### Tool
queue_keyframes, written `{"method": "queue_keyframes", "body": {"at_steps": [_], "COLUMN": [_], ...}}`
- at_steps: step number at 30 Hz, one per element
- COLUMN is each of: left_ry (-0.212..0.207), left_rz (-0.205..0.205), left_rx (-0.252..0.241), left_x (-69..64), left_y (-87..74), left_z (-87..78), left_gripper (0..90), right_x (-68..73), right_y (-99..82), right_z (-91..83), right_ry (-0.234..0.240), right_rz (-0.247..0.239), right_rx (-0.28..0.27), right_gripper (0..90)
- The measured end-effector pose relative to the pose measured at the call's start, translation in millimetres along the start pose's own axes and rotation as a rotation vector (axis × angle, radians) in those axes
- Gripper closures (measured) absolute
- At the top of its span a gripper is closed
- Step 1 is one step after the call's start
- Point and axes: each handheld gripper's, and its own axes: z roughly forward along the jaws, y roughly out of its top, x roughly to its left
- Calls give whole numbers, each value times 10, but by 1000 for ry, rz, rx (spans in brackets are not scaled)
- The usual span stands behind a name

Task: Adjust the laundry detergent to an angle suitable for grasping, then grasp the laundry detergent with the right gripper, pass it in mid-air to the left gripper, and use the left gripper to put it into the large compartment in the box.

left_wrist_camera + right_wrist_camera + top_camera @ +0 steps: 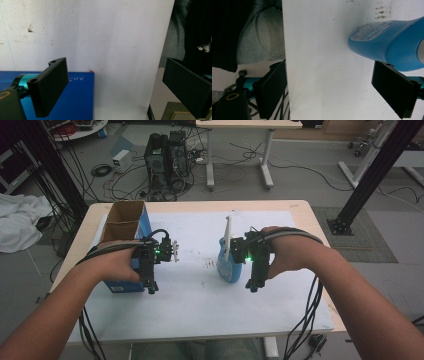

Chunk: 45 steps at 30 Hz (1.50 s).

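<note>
A blue box [122, 222] with an open cardboard top stands at the table's left. My left gripper [151, 288] is against its right side and points back toward the person. In the left gripper view the left gripper [113, 68] is open over the white sheet [112, 37], with nothing between the jaws and the box [77, 100] beside the left jaw. A light blue bottle [226, 265] with a white spout is mid-table, just left of my right gripper [253, 286]. The right gripper [329, 70] is open and holds nothing; the bottle [392, 42] lies just beyond its right jaw.
A white sheet [200, 295] covers most of the wooden table [200, 206]. Cables trail from both grippers off the near edge. On the floor beyond are a computer tower [167, 162], loose cables, a desk's legs [210, 160] and black frame posts [375, 170].
</note>
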Motion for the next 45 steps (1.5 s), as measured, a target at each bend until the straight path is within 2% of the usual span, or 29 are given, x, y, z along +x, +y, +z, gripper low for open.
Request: {"method": "queue_keyframes", "body": {"at_steps": [3,4,5,6,12,15,16,26,30,33,35,36,39,41,45], "left_ry": [-3,2,-16,-16,5,1,8,7,4,4,-2,3,3,-12,13], "left_rz": [-5,5,-6,-6,-7,-7,-8,3,-1,8,-7,9,5,4,5], "left_rx": [4,11,13,13,5,2,-9,5,2,13,6,18,13,16,11], "left_x": [-2,3,-2,-2,-14,-11,-6,36,43,46,39,45,36,27,20], "left_y": [7,14,21,21,25,14,1,-21,-21,-19,-21,-17,-16,-16,-31], "left_z": [-12,-15,-20,-20,-44,-54,-49,-44,-59,-51,-41,-37,-30,-37,-54], "left_gripper": [64,64,64,64,64,64,64,64,64,64,64,64,64,64,64], "right_x": [-4,-4,-4,-4,3,10,15,-12,-26,-14,2,6,8,21,69], "right_y": [-2,-3,-4,-4,-11,-16,-21,-11,-15,-19,-24,-28,-36,-38,-56], "right_z": [-1,1,3,3,11,13,9,21,37,35,46,55,72,86,62], "right_ry": [-4,-8,-7,-7,-7,-6,-8,-7,-8,-9,-7,-8,-11,-15,-37], "right_rz": [-2,-2,-4,-4,-6,-3,14,7,20,20,27,27,29,31,53], "right_rx": [0,-1,-1,-1,2,7,6,5,10,-3,-10,-9,-9,-10,-48], "right_gripper": [122,122,122,122,121,122,122,122,122,122,122,122,122,121,121]}}
